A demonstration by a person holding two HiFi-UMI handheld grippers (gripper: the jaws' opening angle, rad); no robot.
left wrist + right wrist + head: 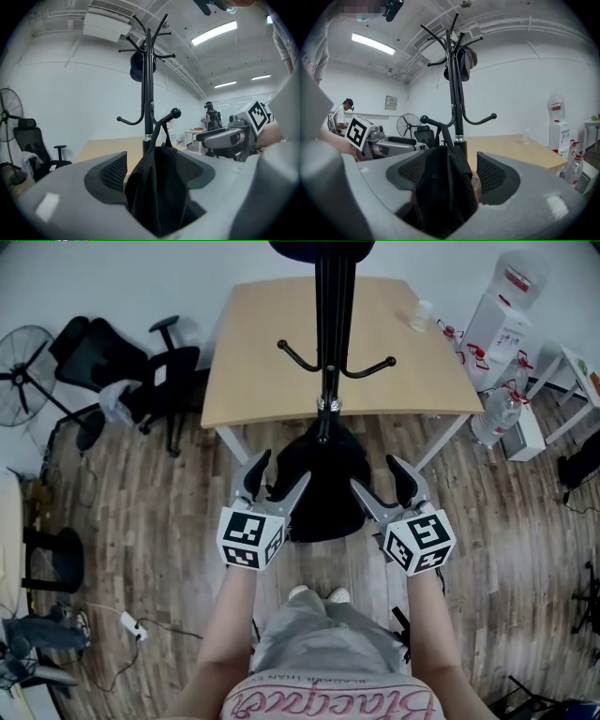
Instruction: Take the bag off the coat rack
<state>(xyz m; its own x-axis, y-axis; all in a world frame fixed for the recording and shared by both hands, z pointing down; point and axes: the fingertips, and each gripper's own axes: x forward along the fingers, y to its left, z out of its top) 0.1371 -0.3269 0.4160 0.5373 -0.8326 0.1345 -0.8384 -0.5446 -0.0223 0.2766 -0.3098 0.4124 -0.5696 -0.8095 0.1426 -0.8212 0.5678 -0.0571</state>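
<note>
Wood-plank floor [141, 549], tan table [253, 362] on the far side, black coat rack [333, 334] at its near edge. Black bag [319, 484] hangs by its strap from a low hook [174, 113]. My left gripper [279, 479] and right gripper [379, 479] flank it, jaws wide apart, bag cloth between each pair, nothing clamped.

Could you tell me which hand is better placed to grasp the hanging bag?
Left, probably: the bag fills the gap between the left tool's open jaws, whereas it sits off to one side between the right tool's open jaws.
</note>
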